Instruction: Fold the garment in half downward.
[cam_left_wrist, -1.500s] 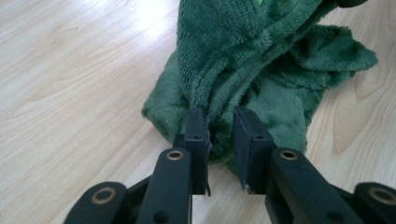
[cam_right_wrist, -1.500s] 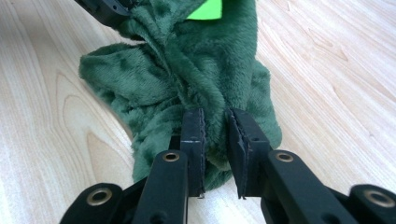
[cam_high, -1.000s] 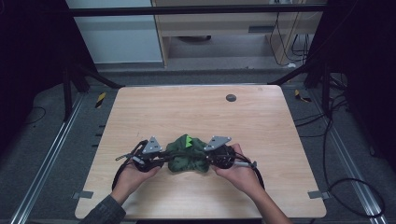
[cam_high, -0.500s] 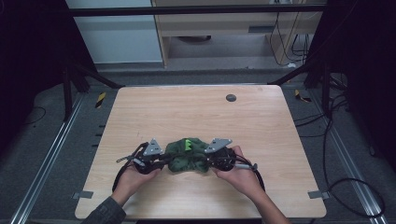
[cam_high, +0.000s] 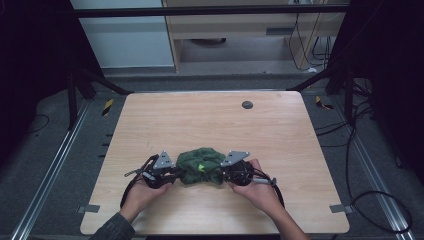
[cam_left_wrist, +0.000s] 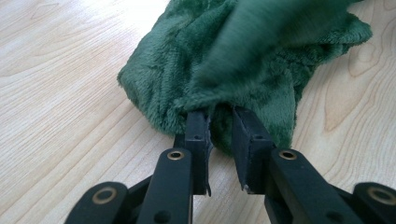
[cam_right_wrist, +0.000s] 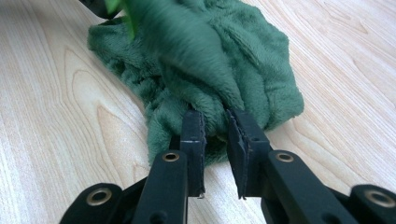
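Light wood counter on a dark frame, grey floor around it, cables at 3 o'clock, pale cabinet and shelving at 12 o'clock beyond the far edge. Small dark round disc sits on the counter toward 12–1 o'clock, well apart from everything else.

Green fleece cloth lies bunched in a heap at the 6 o'clock side of the counter, between both grippers. Small bright green tag shows on its top fold.

Left gripper at the cloth's 9 o'clock edge, held in the left hand. In the left gripper view its fingers are narrowly parted with a fold of cloth pinched between the tips; cloth bulges over them.

Right gripper at the cloth's 3 o'clock edge, held in the right hand. In the right gripper view its fingers are likewise close together, with a thick fold of cloth clamped between them.

Both grippers sit low, near the counter surface, pointing at each other across the cloth. Cables trail from each toward 6 o'clock.
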